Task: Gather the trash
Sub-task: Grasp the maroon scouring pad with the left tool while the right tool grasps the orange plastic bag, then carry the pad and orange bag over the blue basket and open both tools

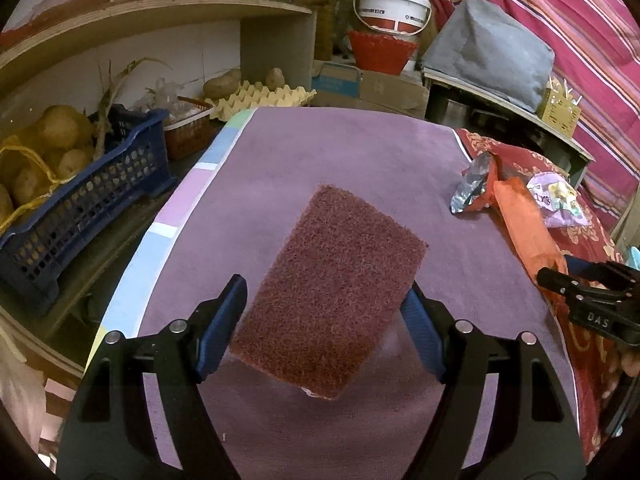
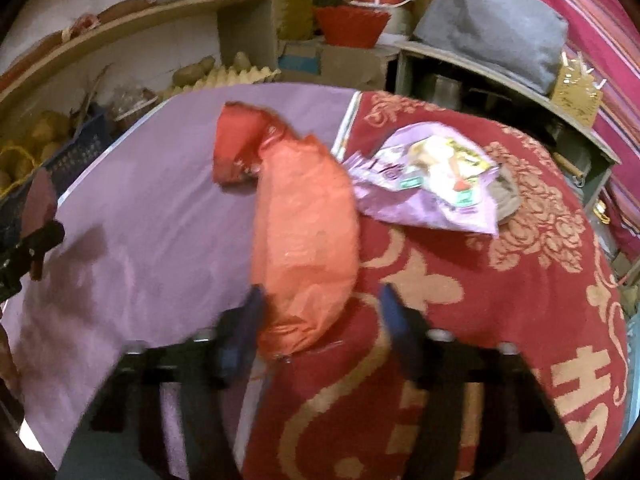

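Note:
A maroon scouring pad (image 1: 332, 292) sits between the fingers of my left gripper (image 1: 326, 320), above the purple cloth (image 1: 340, 152); the jaws are wide and the right finger touches its edge. An orange plastic bag (image 2: 308, 232) lies between the open fingers of my right gripper (image 2: 320, 304), which also shows at the right edge of the left wrist view (image 1: 576, 284). A crumpled red and silver wrapper (image 1: 474, 188) lies at the bag's far end (image 2: 236, 148). A lilac snack packet (image 2: 428, 176) rests on the red patterned cloth (image 2: 520, 300).
A blue crate (image 1: 92, 208) with potatoes stands left of the table. An egg tray (image 1: 260, 98), a white bucket (image 1: 394, 4), a red basket (image 1: 380, 50) and a grey covered box (image 1: 488, 48) stand behind. A striped pink curtain (image 1: 580, 20) hangs at the right.

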A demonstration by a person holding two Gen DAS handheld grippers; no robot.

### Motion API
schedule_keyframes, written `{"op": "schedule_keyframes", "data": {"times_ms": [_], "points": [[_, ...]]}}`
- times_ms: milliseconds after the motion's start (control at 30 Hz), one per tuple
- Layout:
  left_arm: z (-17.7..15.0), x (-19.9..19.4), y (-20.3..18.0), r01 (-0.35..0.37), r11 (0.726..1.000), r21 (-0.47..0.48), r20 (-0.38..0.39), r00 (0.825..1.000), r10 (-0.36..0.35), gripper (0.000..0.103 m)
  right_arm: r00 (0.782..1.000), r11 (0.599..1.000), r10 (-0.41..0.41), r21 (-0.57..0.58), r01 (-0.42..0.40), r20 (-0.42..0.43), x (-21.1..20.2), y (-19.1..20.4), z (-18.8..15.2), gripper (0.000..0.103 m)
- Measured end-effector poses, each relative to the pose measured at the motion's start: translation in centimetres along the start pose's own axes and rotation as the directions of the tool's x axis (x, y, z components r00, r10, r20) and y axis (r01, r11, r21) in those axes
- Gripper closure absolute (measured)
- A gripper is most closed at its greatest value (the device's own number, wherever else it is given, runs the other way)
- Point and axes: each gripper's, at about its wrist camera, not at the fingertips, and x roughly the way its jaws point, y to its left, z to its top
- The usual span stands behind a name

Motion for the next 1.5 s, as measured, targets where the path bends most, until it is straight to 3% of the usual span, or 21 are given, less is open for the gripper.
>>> {"op": "schedule_keyframes", "data": {"times_ms": [100, 200, 567, 1000, 1200, 1500], "points": [[0.2, -0.2, -0.3, -0.005, 1.000, 0.011, 0.002, 1.000, 0.005, 0.028, 1.000, 1.000, 0.021, 0.003, -0.021, 0.019, -0.5, -0.3, -0.1, 0.081], [0.5, -0.7, -0.8, 0.000, 1.000, 0.013, 0.012, 1.000, 0.000, 0.028, 0.999, 1.000, 0.022, -0.011, -0.022, 0.042, -1.3, -0.5, -0.2, 0.088], [1.9, -4.3, -6.2, 0.063, 0.996, 0.062, 0.089, 0.994, -0.069, 0.028, 0.982, 0.999, 0.047, -0.014, -0.045, 0.180, -8.2, -3.8, -0.4, 0.088], [1.8, -5.9, -15.3, 0.179, 0.973, 0.147, 0.096, 0.976, -0.194, 0.028, 0.959, 0.995, -0.080, 0.083, 0.060, 0.272, -16.2, -13.4, -3.8, 0.088], [2.0, -6.4, -21.0, 0.251, 0.948, 0.193, 0.086, 0.959, -0.271, 0.028, 0.944, 0.978, -0.171, 0.166, 0.127, 0.283, -18.8, -18.7, -5.6, 0.088], [1.0, -6.7, -31.7, 0.361, 0.886, 0.289, 0.045, 0.920, -0.390, 0.028, 0.929, 0.931, -0.281, 0.302, 0.203, 0.241, -21.1, -26.6, -9.5, 0.088]]}}
